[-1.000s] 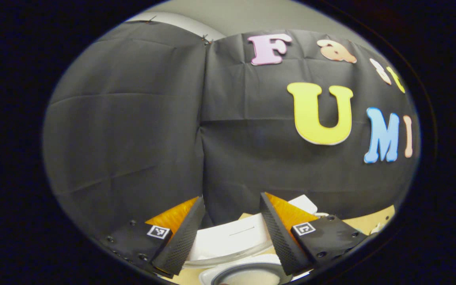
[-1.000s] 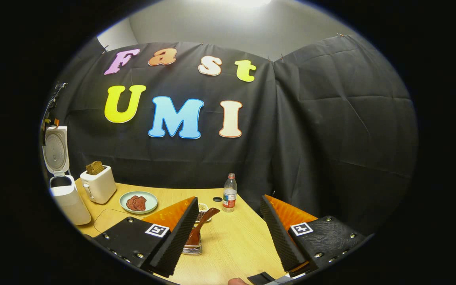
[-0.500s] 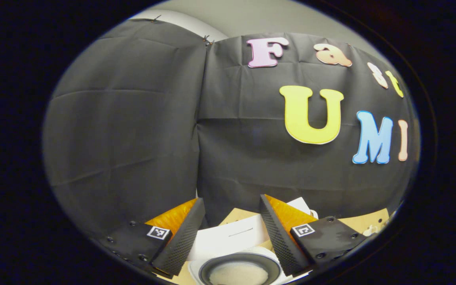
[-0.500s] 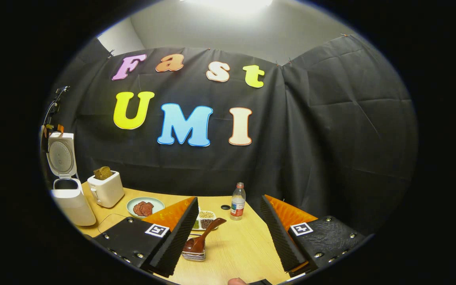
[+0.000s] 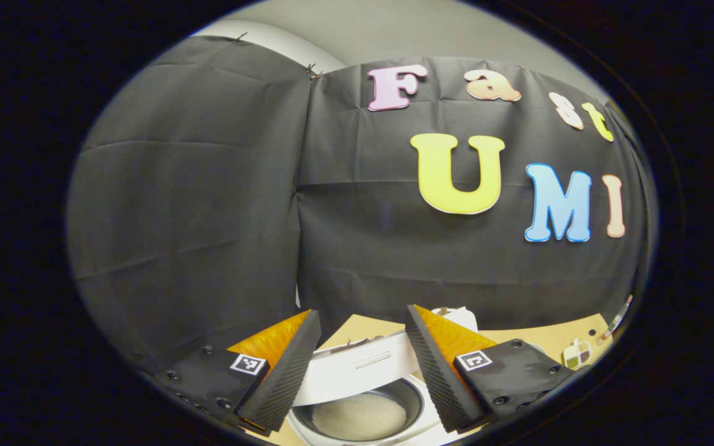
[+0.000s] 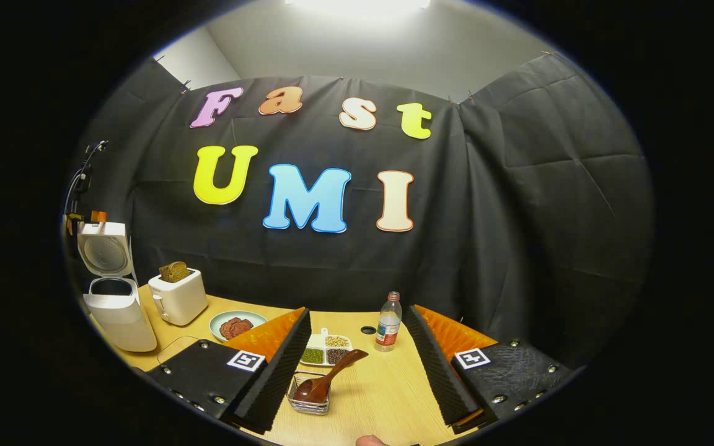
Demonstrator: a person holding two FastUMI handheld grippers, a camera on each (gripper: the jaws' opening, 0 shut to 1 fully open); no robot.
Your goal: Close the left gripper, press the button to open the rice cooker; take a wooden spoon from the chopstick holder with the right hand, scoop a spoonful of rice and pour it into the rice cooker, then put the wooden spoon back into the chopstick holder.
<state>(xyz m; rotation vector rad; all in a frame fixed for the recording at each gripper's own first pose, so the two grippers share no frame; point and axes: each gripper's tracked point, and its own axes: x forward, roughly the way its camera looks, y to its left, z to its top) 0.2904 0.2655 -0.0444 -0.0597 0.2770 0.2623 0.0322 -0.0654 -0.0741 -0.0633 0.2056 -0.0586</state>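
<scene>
The white rice cooker [image 5: 363, 365] stands just under my left gripper [image 5: 362, 313], its lid raised and white rice [image 5: 357, 416] lying in the dark inner pot. That gripper is open with nothing between its fingers. In the right gripper view the same rice cooker [image 6: 118, 306] is far off at the table's left end, with its lid [image 6: 104, 248] up. A brown wooden spoon [image 6: 329, 378] rests bowl-down in a small wire chopstick holder [image 6: 310, 402], its handle leaning to the right. My right gripper [image 6: 360, 313] hangs open above and behind it, apart from the spoon.
On the wooden table [image 6: 369, 396] stand a white toaster [image 6: 177, 297] with bread, a plate [image 6: 237, 324] of dark slices, a sectioned dish [image 6: 326, 350] of beans and a water bottle [image 6: 388, 322]. A fingertip [image 6: 370, 441] shows at the bottom edge.
The left gripper has drawn back, so the cooker's pot and rice show more fully between its fingers. The right gripper's view has swung left and backed off; the spoon stays in its holder.
</scene>
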